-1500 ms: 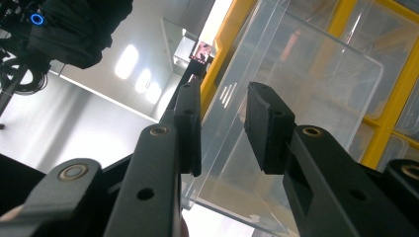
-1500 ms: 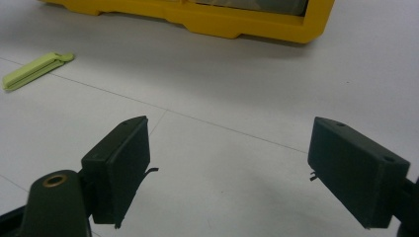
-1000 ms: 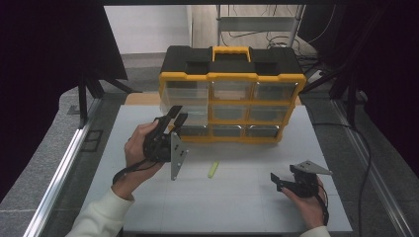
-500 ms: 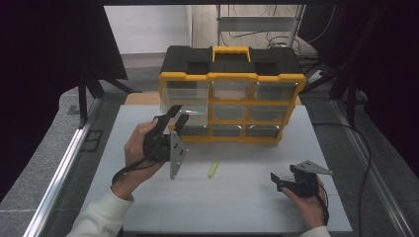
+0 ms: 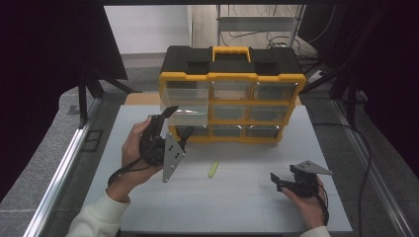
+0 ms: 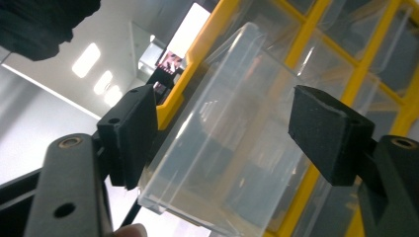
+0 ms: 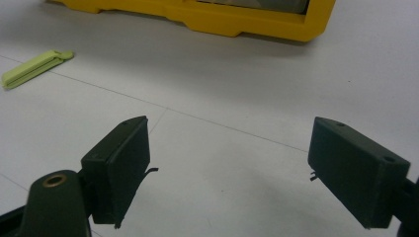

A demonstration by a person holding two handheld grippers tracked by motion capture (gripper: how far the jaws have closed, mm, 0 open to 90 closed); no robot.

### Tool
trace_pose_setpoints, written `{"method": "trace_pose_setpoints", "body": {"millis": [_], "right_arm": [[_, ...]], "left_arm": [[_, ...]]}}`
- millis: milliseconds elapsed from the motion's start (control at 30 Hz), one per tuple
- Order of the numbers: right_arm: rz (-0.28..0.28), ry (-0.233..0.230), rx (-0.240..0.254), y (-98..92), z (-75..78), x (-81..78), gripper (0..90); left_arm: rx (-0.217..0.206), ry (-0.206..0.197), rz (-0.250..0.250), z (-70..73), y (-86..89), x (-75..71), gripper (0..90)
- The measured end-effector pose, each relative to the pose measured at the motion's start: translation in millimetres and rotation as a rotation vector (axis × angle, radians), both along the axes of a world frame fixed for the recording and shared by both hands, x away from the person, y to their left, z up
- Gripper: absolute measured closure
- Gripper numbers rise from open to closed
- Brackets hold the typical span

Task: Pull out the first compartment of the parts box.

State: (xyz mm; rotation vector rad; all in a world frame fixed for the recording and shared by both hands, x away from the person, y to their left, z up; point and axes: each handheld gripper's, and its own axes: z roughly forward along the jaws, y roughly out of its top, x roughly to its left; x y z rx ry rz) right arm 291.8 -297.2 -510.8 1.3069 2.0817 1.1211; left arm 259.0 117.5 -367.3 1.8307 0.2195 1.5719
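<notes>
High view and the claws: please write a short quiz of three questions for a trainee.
1. True or false: the right claw holds the green clip.
2. Which clear drawer of the yellow organizer is pulled out? A top left, B middle left, C bottom right.
3. What stands between the jaws of the left claw?
Key: 1 false, it is open and empty. 2 B. 3 the clear drawer; those jaws have just been opening.

I see a little green clip [image 5: 213, 170] lying flat on my white table [image 5: 237, 207], near the yellow box.
</notes>
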Motion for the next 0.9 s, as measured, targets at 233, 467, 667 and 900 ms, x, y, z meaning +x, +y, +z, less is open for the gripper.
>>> {"method": "trace_pose_setpoints", "body": {"millis": [233,467,667,900], "right_arm": [[-0.001,0.000,0.000,-0.2,0.1,0.0,16.5],[-0.001,-0.001,0.001,-0.2,0.2,-0.1,16.5],[-0.003,-0.002,0.000,-0.3,0.3,-0.2,16.5],[-0.001,-0.001,-0.001,0.1,0.2,-0.2,16.4]], "left_arm": [[0.008,0.038,-0.031,-2.1,2.1,-6.6,20.7],[0.028,0.071,-0.053,-4.5,0.9,-13.6,16.4],[0.047,0.078,-0.058,-10.8,-1.6,-15.2,16.4],[0.066,0.077,-0.049,-17.1,-2.0,-15.7,16.2]]}}
